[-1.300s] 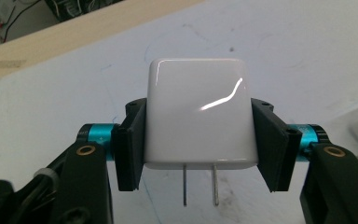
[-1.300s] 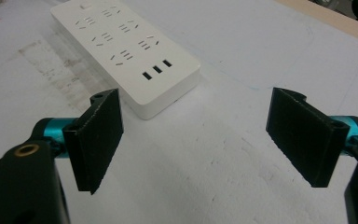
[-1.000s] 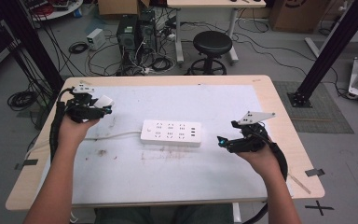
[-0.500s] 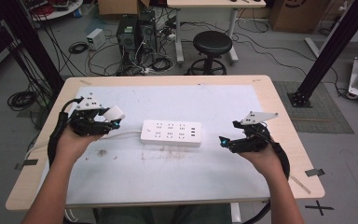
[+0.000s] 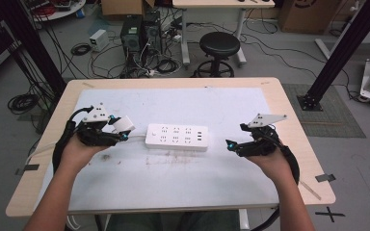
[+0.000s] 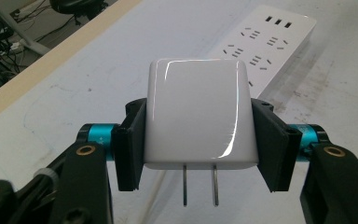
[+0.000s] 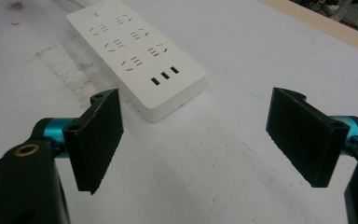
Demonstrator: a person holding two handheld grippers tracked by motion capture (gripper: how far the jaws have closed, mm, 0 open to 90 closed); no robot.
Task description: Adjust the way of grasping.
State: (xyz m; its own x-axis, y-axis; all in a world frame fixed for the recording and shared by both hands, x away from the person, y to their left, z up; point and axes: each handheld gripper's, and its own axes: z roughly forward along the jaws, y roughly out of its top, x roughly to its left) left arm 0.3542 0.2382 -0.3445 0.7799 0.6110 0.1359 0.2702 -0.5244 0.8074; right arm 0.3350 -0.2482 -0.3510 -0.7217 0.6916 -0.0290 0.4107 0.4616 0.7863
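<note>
In the high view, a white plug adapter (image 5: pixel 123 125) is held in the left gripper (image 5: pixel 118 131), just beside the left end of the white power strip (image 5: pixel 177 137), which lies flat near the middle of the tabletop (image 5: pixel 173 192) with its cord leading off to the left. The adapter is kept off the surface, apparently so that it can be brought over the sockets. The right gripper (image 5: pixel 231 144) is held near the right end of the strip, apart from it, probably so that the strip can be steadied when the adapter is pushed in.

In the left gripper view, the adapter (image 6: pixel 198 114) is clamped by its two flat sides between the black jaws, which are closed on it. Its two metal prongs (image 6: pixel 199 184) are left free and point back toward the camera, away from the strip (image 6: pixel 270 42) seen beyond; by this reading a turn of the wrist would be needed before insertion.

In the right gripper view, the jaws stand wide open with nothing between them. The strip (image 7: pixel 135 51) is seen ahead, its USB end nearest, and only bare tabletop (image 7: pixel 242 51) lies between the pads (image 7: pixel 98 135).
</note>
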